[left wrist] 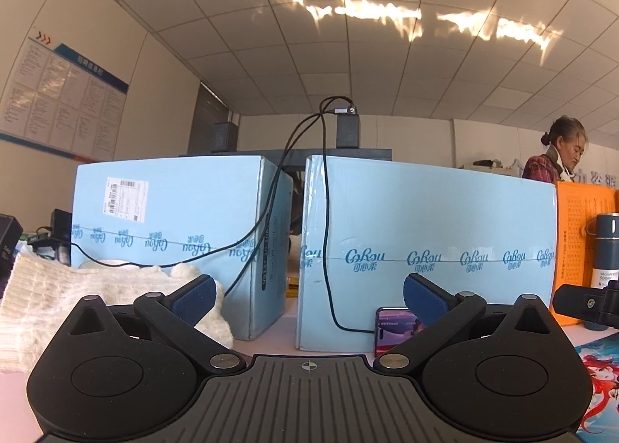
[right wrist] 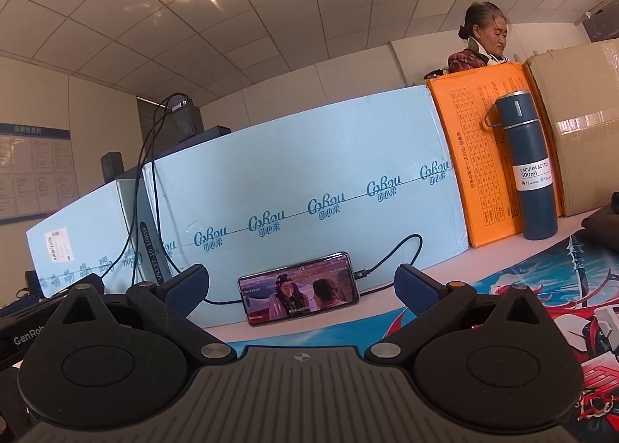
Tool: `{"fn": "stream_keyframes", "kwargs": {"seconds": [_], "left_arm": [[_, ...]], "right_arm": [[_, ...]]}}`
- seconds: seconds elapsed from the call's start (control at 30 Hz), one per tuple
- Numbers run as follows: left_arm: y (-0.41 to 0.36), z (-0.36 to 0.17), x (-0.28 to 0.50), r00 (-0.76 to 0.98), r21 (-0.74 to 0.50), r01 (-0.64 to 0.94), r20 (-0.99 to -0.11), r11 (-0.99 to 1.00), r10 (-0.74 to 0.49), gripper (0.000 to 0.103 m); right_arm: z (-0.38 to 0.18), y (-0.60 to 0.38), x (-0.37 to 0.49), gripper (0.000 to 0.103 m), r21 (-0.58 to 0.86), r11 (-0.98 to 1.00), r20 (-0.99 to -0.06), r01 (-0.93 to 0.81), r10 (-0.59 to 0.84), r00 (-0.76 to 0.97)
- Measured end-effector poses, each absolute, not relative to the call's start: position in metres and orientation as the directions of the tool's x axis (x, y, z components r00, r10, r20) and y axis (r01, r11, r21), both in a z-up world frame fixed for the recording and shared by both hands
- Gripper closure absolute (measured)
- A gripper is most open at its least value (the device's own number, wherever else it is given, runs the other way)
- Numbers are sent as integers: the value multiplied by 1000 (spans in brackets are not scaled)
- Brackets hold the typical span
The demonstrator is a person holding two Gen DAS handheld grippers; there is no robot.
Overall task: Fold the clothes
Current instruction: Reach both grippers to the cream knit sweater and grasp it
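- left gripper (left wrist: 309, 294): fingers spread wide, nothing between them, raised above the table.
- right gripper (right wrist: 301, 286): fingers likewise wide apart and empty.
- white knit garment (left wrist: 77, 300): lies bunched on the table at the left gripper's left side, against a light blue carton (left wrist: 174, 218).
- dark cloth (right wrist: 605, 224): lies at the far right, near the blue vacuum bottle (right wrist: 530, 168).
- phone (right wrist: 300, 298): leans on a second blue carton (right wrist: 309, 172), cable attached.

Right gripper (right wrist: 301, 284) fingers spread wide, empty; phone (right wrist: 298, 299) (screen lit) leans against blue box (right wrist: 309, 172).
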State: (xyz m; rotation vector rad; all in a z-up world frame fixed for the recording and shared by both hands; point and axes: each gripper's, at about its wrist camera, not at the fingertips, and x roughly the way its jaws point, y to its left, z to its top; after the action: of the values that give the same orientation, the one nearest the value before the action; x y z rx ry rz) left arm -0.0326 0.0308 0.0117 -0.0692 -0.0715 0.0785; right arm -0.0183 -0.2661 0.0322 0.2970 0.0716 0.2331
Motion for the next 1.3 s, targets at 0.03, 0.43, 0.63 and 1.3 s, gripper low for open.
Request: {"fn": "stream_keyframes", "kwargs": {"seconds": [0.03, 0.43, 0.63, 1.3], "left_arm": [[36, 12, -37, 993, -91, -79, 77, 993, 86, 0], [132, 39, -73, 981, -225, -172, 46, 959, 186, 0], [227, 37, -86, 968, -511, -216, 1, 832, 253, 0], [355, -26, 14, 967, -842, -256, -222, 474, 126, 0]], "right_arm": [[33, -263, -20, 0, 300, 926, -39, -229, 252, 967], [44, -199, -29, 0, 344, 817, -156, -462, 535, 830], [39, -155, -9, 0, 495, 687, -251, -532, 699, 669], [10, -73, 104, 0, 796, 510, -307, -327, 805, 507]]}}
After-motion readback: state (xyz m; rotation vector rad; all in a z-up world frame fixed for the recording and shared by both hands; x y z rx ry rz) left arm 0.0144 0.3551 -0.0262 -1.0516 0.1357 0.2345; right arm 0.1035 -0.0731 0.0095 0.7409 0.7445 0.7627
